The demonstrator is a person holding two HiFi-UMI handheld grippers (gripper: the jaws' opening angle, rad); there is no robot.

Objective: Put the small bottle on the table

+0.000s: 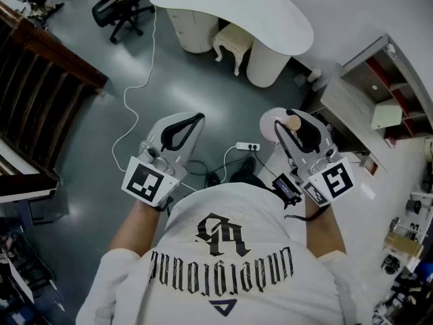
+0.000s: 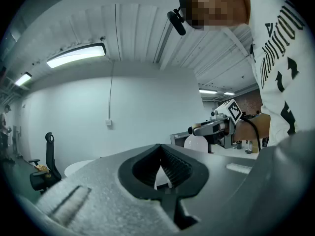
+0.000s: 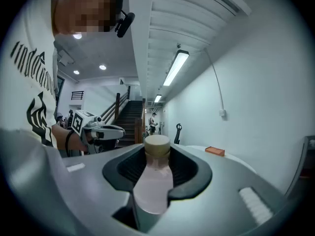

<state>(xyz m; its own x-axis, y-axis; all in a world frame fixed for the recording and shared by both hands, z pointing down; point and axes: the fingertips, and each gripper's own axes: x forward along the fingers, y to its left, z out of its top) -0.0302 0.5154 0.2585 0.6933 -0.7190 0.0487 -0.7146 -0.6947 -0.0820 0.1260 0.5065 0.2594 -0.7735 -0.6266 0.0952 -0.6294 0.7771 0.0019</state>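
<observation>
We see glossy grey floor [image 1: 135,80] under both grippers, and the curved white table [image 1: 284,19] well ahead of the jaws. The small bottle [image 3: 150,181] sits clamped between the right gripper [image 3: 157,149] jaws, its base cut off behind them. Pale translucent body, round tan cap, ribbed black pads [image 3: 184,168]. Left gripper [image 2: 160,151] jaws closed, nothing between.
</observation>
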